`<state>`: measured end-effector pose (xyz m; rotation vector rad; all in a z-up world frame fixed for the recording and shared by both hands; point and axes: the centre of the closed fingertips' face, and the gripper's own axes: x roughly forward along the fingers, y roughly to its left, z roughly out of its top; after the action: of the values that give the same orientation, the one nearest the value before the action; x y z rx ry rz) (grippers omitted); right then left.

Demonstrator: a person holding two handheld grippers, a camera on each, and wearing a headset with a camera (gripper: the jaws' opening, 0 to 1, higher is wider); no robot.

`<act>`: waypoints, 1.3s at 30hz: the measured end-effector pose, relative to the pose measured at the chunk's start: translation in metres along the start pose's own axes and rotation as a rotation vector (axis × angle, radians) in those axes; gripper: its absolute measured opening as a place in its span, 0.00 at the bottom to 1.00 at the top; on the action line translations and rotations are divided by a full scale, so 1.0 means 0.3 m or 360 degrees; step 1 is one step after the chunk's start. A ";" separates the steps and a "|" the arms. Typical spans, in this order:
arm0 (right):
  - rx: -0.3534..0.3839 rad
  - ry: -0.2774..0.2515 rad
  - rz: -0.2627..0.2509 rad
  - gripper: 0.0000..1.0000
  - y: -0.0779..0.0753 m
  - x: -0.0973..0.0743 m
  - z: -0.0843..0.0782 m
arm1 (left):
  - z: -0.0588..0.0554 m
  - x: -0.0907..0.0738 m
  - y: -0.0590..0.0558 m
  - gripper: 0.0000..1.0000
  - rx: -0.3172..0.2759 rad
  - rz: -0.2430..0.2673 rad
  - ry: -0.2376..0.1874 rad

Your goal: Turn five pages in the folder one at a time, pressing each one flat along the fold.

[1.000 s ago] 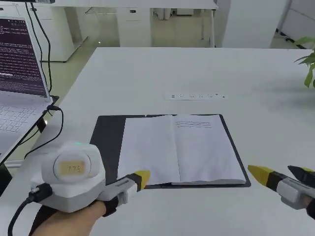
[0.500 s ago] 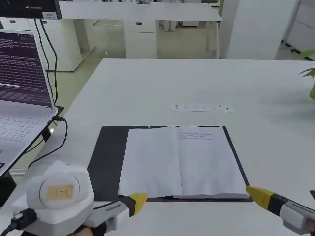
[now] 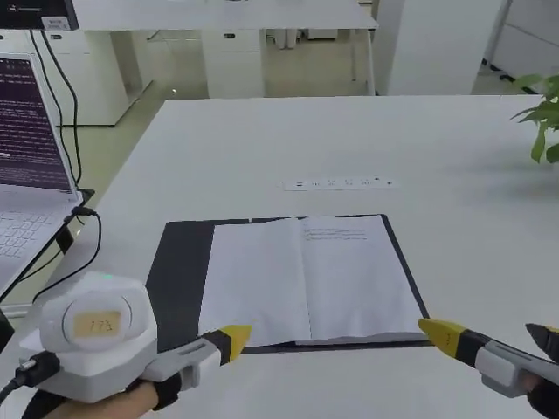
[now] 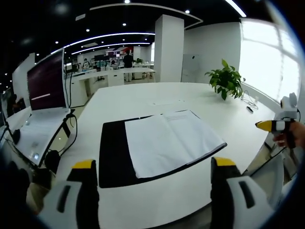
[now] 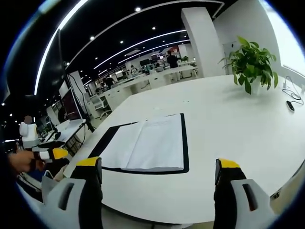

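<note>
Item: black-covered folder with white pages [image 3: 306,279], lying open and flat on the white counter [image 3: 262,140], close to the near edge.
Long axis: the fold runs near to far through the middle of the white spread. A strip of bare black cover shows left of the left page.
Your left hand-held gripper [image 3: 229,340]: jaws spread wide, nothing between them. Its yellow tip sits at the folder's near edge, below the left page.
Your right hand-held gripper [image 3: 494,334]: jaws also wide apart and empty. Its inner tip is just beside the folder's near right corner.
Bearing: the folder lies ahead of both, on the far side of the tips and between them.
Nearer hand: your right, judged against the right page's free edge and near corner.
Coming move: probably a short reach far and left with your right, to catch that corner and carry the page over the fold.
Surroundings: open laptop with a purple screen [image 3: 26,122] at the left; white power strip [image 3: 336,183] beyond the folder; green plant [image 3: 541,122] far right.
</note>
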<state>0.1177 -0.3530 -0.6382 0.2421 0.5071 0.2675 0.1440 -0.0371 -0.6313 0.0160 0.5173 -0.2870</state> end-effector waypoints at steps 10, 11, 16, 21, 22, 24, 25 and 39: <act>0.0026 -0.0010 0.0010 0.97 0.020 -0.008 -0.017 | -0.009 0.196 -0.166 0.99 0.0092 -0.0179 0.0027; 0.0032 -0.0010 0.0013 0.97 0.022 -0.009 -0.020 | -0.010 0.211 -0.179 0.99 0.0093 -0.0191 0.0027; 0.0040 -0.0009 0.0008 0.97 0.022 -0.014 -0.031 | -0.030 0.303 -0.268 0.93 0.0118 -0.0272 0.0067; 0.0074 -0.0026 -0.0011 0.97 0.011 -0.021 -0.032 | -0.046 0.378 -0.363 0.93 0.0199 -0.0341 0.0117; 0.0079 -0.0031 -0.0012 0.97 0.009 -0.023 -0.031 | -0.042 0.391 -0.381 0.93 0.0214 -0.0353 0.0108; 0.0092 -0.0030 -0.0017 0.97 0.007 -0.025 -0.031 | -0.033 0.421 -0.429 0.93 0.0214 -0.0384 0.0097; 0.0095 -0.0031 -0.0020 0.97 0.006 -0.026 -0.031 | -0.030 0.439 -0.455 0.93 0.0226 -0.0398 0.0100; 0.0130 -0.0049 -0.0039 0.97 -0.020 -0.023 -0.022 | -0.096 0.621 -0.598 0.87 0.0190 -0.0427 0.0145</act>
<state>0.1097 -0.3596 -0.6426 0.3187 0.4905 0.2189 0.2354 -0.2566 -0.7374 0.0761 0.5929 -0.5816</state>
